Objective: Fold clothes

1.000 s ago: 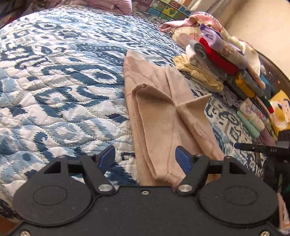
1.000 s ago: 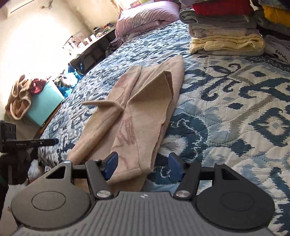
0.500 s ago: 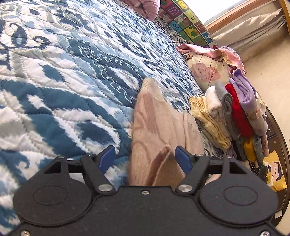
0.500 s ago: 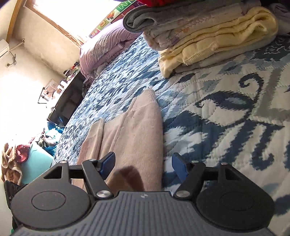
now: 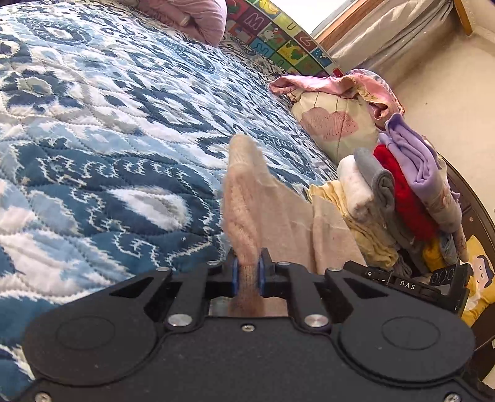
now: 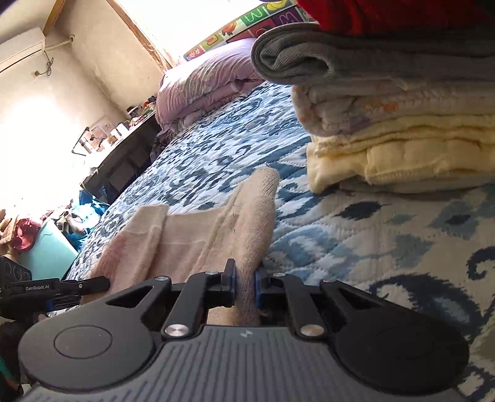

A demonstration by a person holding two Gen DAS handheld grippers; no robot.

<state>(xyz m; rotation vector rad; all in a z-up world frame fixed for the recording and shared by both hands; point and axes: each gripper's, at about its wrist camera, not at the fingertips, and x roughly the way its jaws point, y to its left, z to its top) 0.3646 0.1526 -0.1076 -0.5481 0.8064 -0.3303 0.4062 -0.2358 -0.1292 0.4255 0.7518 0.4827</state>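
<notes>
both grippers moved up, jaws closing | pinch one beige garment [image 5: 278, 210] | one folded stack [image 6: 402, 130]

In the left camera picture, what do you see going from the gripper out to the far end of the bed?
Left gripper, shut on the beige cloth → blue quilt → purple pillow → alphabet mat.

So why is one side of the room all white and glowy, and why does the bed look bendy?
Right wrist view: sun washes out the wall, hiding detail there. Left wrist view: the window is blown out too, light is more even, and the fisheye lens curves the bed. Both views: the nearby beige cloth looks soft and fuzzy.
</notes>
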